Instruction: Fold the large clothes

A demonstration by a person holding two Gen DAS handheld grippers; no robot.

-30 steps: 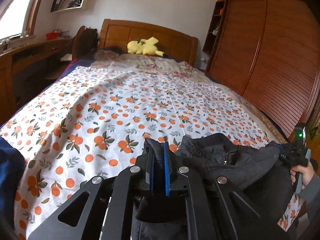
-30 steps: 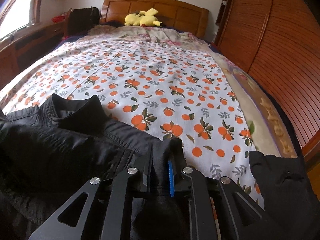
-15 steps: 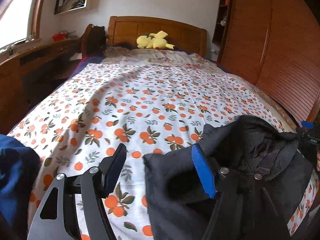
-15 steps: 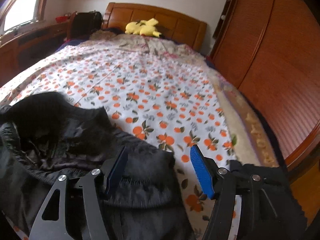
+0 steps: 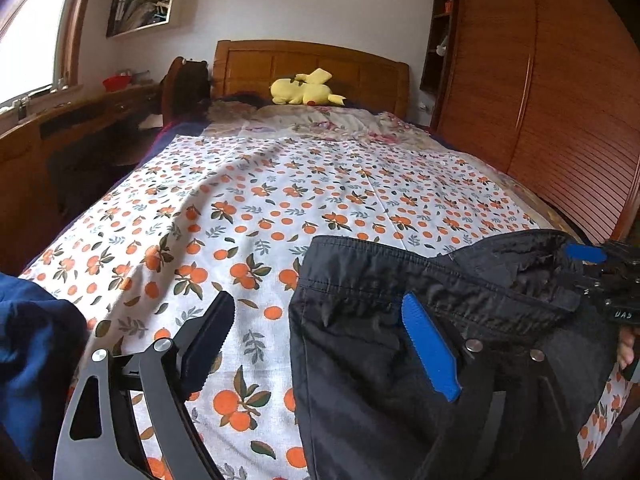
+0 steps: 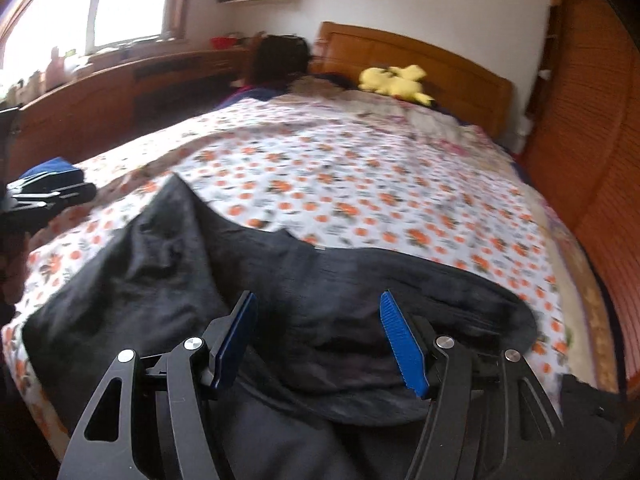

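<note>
At the near edge of the bed, toward its right corner, lies the black jacket, bulky, soft and limp; hems or seams look the surest hold. Left gripper is opening, its right finger over cloth, nothing pinched. Right gripper stands apart above the jacket, gripping nothing. Sleeves are hidden; the right view is blurred.

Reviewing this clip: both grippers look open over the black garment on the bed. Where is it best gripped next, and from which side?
Probably the stitched top hem of the black garment, approached from the foot of the bed. That edge lies straight and flat on the orange-print bedsheet, thin enough to pinch. The left gripper, jaws opening, straddles its left edge; the right gripper hangs open over bulkier folds.
</note>
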